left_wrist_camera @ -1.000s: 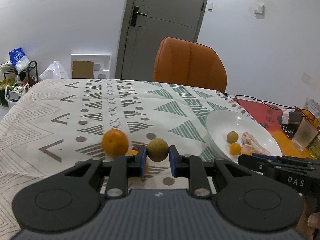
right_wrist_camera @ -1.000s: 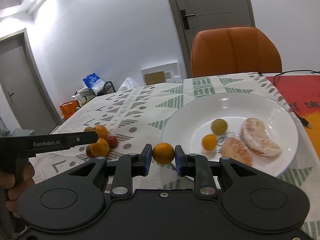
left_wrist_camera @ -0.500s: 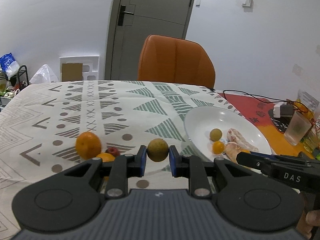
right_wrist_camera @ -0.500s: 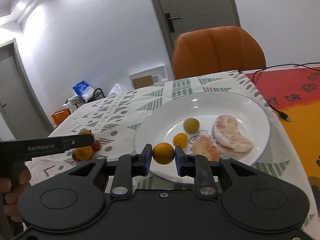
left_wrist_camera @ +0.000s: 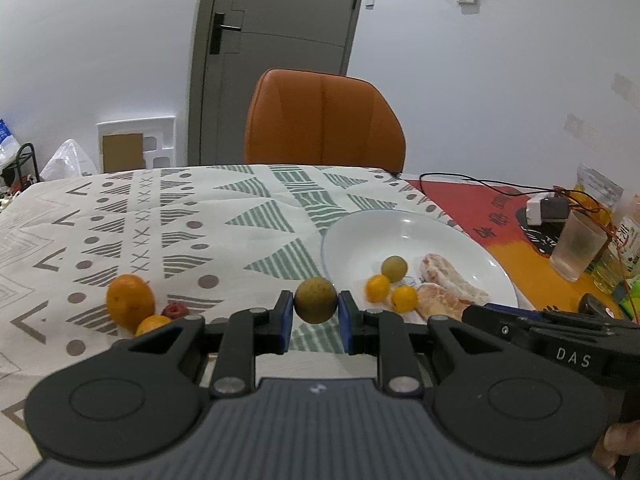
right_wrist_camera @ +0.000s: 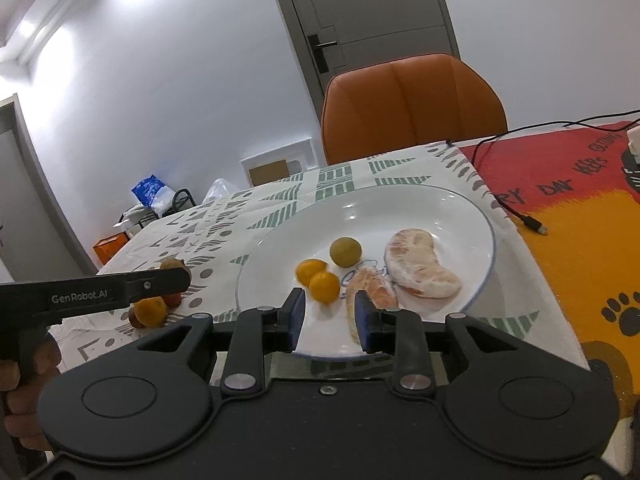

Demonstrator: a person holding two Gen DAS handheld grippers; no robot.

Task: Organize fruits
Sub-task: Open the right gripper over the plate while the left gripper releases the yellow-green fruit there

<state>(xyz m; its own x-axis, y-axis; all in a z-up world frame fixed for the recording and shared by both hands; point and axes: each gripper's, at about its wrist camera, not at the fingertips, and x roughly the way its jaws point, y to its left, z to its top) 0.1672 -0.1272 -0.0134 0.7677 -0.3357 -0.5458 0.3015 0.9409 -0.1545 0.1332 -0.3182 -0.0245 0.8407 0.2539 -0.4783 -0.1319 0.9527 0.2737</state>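
My left gripper (left_wrist_camera: 315, 316) is shut on a brownish-green round fruit (left_wrist_camera: 315, 300) and holds it above the cloth just left of the white plate (left_wrist_camera: 352, 236). My right gripper (right_wrist_camera: 329, 322) is open and empty over the plate's (right_wrist_camera: 452, 212) near rim. On the plate lie two small orange fruits (right_wrist_camera: 325, 286), a green-brown fruit (right_wrist_camera: 345, 252) and two peeled citrus pieces (right_wrist_camera: 420, 268). On the cloth to the left lie a big orange (left_wrist_camera: 130, 302), a smaller orange (left_wrist_camera: 152, 325) and a small red fruit (left_wrist_camera: 176, 311).
An orange chair (left_wrist_camera: 324, 120) stands behind the table. At the right are a plastic cup (left_wrist_camera: 576, 246), a white charger with cables (left_wrist_camera: 546, 208) and bottles. The red and orange mat (right_wrist_camera: 580, 200) lies right of the plate.
My right gripper has opened and let go of the small orange, which now lies on the plate. Both grippers have moved toward the plate.
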